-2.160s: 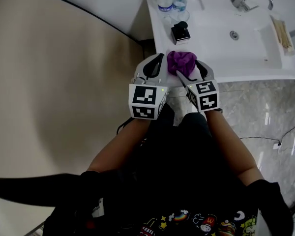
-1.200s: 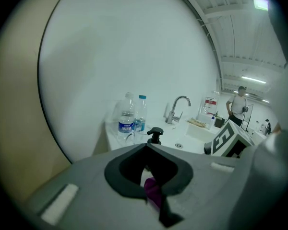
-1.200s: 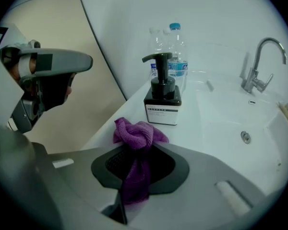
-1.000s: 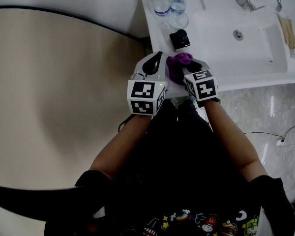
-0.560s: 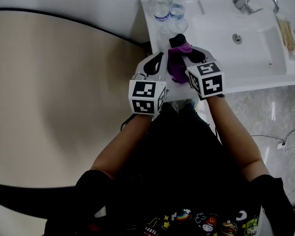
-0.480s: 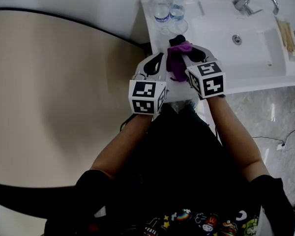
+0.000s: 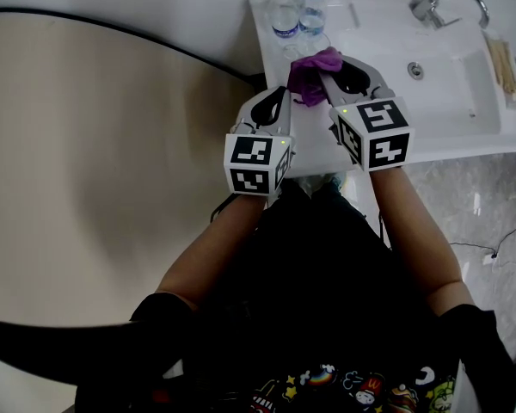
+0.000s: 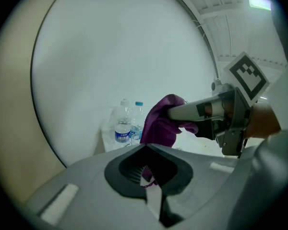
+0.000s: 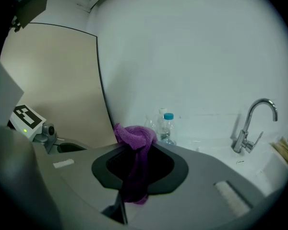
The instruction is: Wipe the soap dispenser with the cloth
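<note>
1. The right gripper's [image 7: 334,71] jaws were clenched on the purple cloth [image 9: 134,143]. A bunch stood above the tips and a tail hung below, which we judged made a wad ready for rubbing.
2. The left gripper [image 8: 146,169] had its jaws drawn together on nothing. It sat just left of the right one and a little nearer, free, we judged, to steady the dispenser.
3. The soap dispenser showed in no view. We judged it hidden under the cloth and right gripper, on the counter [image 7: 277,54] just near of the water bottles [image 7: 297,15].
4. The basin [image 7: 447,76] and tap [image 7: 443,3] lay to the right, apart from the work.
</note>
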